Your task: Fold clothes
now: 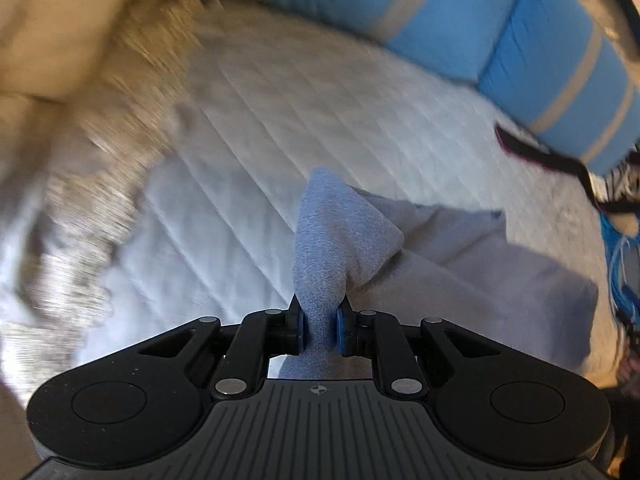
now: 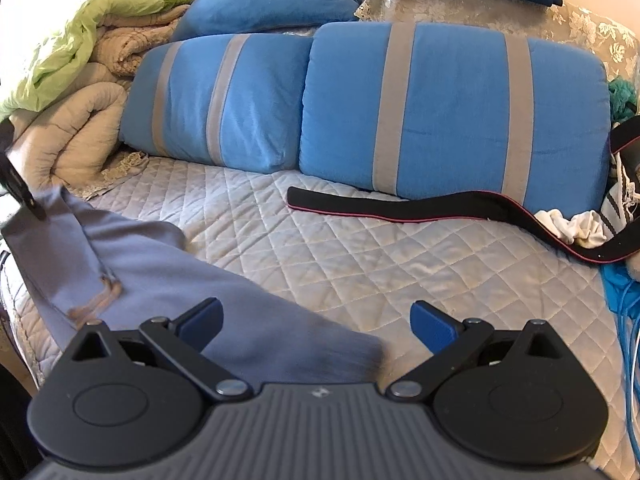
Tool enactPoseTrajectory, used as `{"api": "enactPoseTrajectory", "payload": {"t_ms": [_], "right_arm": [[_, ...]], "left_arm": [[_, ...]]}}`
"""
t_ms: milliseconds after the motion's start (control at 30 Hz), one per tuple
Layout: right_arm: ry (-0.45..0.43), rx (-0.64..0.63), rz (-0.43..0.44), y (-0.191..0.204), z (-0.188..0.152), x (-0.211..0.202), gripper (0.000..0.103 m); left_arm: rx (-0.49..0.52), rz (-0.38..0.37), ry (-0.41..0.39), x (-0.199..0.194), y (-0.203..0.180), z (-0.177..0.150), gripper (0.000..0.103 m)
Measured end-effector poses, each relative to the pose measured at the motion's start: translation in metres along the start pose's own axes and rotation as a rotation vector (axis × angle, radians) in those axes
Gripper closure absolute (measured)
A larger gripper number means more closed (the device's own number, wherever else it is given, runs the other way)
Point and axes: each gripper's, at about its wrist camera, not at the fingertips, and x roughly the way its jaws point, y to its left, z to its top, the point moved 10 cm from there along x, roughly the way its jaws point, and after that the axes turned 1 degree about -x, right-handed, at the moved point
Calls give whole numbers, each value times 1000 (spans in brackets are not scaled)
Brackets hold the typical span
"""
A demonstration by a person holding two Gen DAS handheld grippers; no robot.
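A grey-blue garment (image 1: pixel 460 256) lies partly spread on the quilted bed cover (image 1: pixel 280 112). My left gripper (image 1: pixel 320 328) is shut on a bunched fold of it, which rises as a peak above the blue pads. In the right wrist view the same garment (image 2: pixel 160 272) stretches from the left edge toward the lower middle, with a seam and a brownish label showing. My right gripper (image 2: pixel 316 320) is open just above the garment's near end, with nothing between its fingers. The left gripper's tip (image 2: pixel 24 196) pinches the cloth at the far left.
Two blue pillows with grey stripes (image 2: pixel 440 112) line the back of the bed. A black strap with pink edging (image 2: pixel 440 208) lies before them. Rolled beige and green blankets (image 2: pixel 80 80) are piled at the left. White cloth and blue cords (image 2: pixel 616 280) sit at the right edge.
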Motion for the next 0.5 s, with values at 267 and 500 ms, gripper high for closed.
{"api": "enactPoseTrajectory", "payload": {"t_ms": [267, 500], "right_arm": [[-15, -21, 28, 14, 6, -1, 0], [-43, -19, 29, 18, 15, -9, 0]], "left_arm": [[-1, 76, -84, -63, -96, 5, 90], [1, 19, -107, -74, -195, -12, 89]]}}
